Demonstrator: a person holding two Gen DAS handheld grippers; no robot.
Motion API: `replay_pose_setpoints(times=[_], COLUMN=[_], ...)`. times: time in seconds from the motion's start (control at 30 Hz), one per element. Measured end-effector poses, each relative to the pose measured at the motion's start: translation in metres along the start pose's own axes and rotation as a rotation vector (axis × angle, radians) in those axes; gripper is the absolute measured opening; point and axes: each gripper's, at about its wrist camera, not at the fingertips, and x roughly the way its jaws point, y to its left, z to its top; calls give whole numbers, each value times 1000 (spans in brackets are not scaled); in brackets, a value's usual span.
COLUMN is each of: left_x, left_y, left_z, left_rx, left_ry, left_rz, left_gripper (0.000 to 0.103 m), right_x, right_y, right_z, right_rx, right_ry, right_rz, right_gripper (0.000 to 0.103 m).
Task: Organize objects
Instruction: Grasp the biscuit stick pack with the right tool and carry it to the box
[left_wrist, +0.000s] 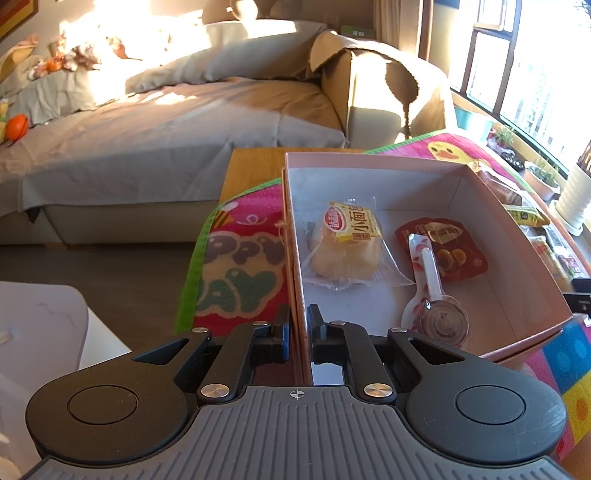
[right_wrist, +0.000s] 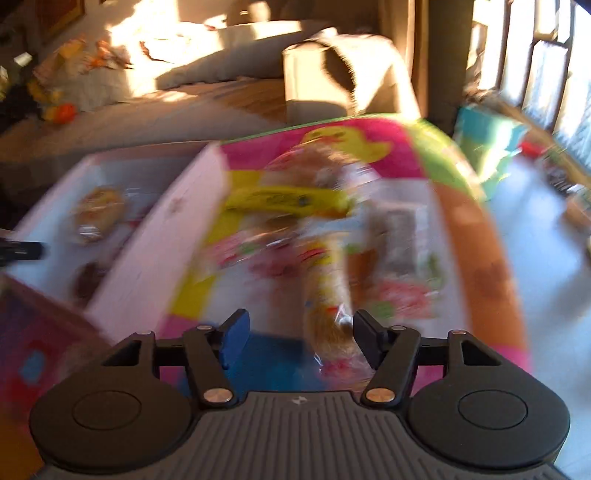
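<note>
**Left claw pins the box, right claw lines up on the next snack**

On the left, the left gripper (left_wrist: 298, 328) is clenched on the near-left wall of the pink box (left_wrist: 524, 254), 1 finger outside and 1 inside, holding it steady on the colourful mat (left_wrist: 240, 258). Inside the box already lie 3 items: a bread bun packet (left_wrist: 345, 245), a red snack pouch (left_wrist: 448, 249) and a wrapped lollipop (left_wrist: 436, 295). The lollipop's long axis runs from the far middle of the box toward the near wall, with its round head nearest the left claw and its stick pointing away.

Moving right, the right wrist view is heavily blurred. The right gripper (right_wrist: 299, 338) stands part-way apart, and the near end of a long clear-wrapped snack (right_wrist: 328, 295) sits between its fingers. It looks close to the right finger (right_wrist: 369, 341), but the blur hides whether either pad touches it. That snack's long axis runs roughly along the claw's pointing line, away toward the pile of loose packets (right_wrist: 391, 236) and a yellow wrapper (right_wrist: 288, 201) on the mat, right of the box.

The step in hand appears to be picking up the next packet for the box. The next move likely calls for centring the wrapper between the pads before squeezing, since crinkly film may slip.
</note>
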Motion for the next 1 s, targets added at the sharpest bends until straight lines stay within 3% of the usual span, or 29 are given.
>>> replay_pose_setpoints(times=[0.17,0.3,0.4,0.57,0.67,1.0], left_x=[0,0,0,0,2,4], left_y=[0,-2,-5,-7,-5,-1], left_z=[0,-1,-1,-2,-3,-4], left_rx=[0,4,18,28,12,2], left_ry=[-3,-4,-4,-7,-10,-13], left_rz=[4,11,26,34,24,12], left_gripper=[11,11,11,11,11,11], right_x=[5,26,38,39,28,-58], right_y=[5,-2,4,13,16,47], right_z=[7,13,15,15,10,-16], right_rx=[7,83,55,8,-13,-84], right_ry=[-21,1,10,25,45,59], right_rz=[-115,-124,-144,-175,-178,-104], right_gripper=[57,57,57,40,29,29])
